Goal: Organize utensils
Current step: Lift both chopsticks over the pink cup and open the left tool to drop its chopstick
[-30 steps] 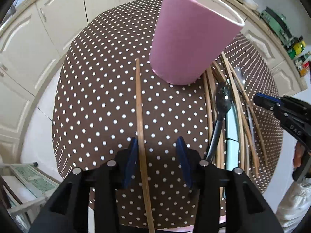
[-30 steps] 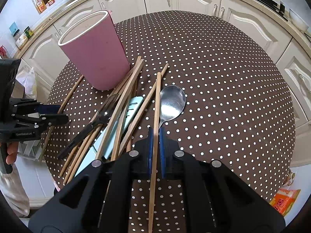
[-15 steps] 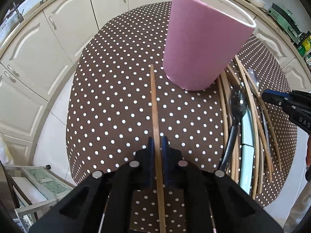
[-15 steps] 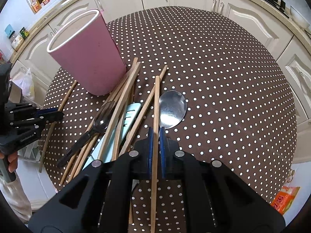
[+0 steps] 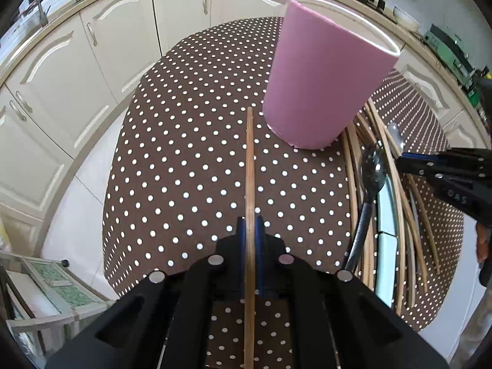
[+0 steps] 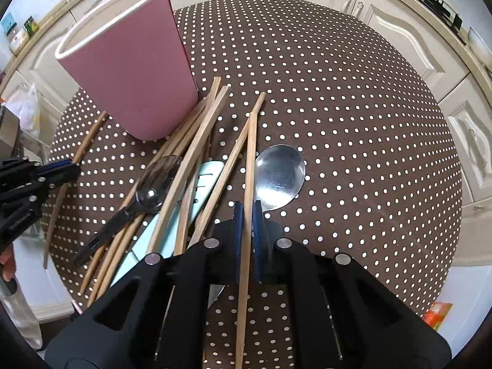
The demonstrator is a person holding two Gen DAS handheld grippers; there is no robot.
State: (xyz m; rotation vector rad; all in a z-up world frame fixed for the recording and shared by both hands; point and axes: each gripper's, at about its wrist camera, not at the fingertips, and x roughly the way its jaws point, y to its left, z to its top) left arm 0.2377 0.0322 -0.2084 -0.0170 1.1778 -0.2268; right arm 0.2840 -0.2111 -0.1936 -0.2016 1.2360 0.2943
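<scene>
A tall pink cup (image 5: 323, 80) stands upright on the round brown polka-dot table (image 5: 190, 160); it also shows in the right wrist view (image 6: 129, 70). My left gripper (image 5: 250, 224) is shut on a wooden chopstick (image 5: 249, 166) that points toward the cup's base. My right gripper (image 6: 247, 212) is shut on another wooden chopstick (image 6: 250, 153), held over a pile of chopsticks (image 6: 184, 166). In the pile lie a black-handled spoon (image 6: 144, 196), a large metal spoon (image 6: 279, 175) and a pale green utensil (image 6: 203, 184).
Cream kitchen cabinets (image 5: 92, 46) ring the table. A small rack (image 5: 46, 283) stands low at the left in the left wrist view. An orange packet (image 6: 436, 315) lies on the floor at the right. The table's right half (image 6: 353, 123) holds no utensils.
My left gripper closed on the lone chopstick and lifted it, drawing back from the cup. My right gripper kept its chopstick and moved slightly closer to the cup.
</scene>
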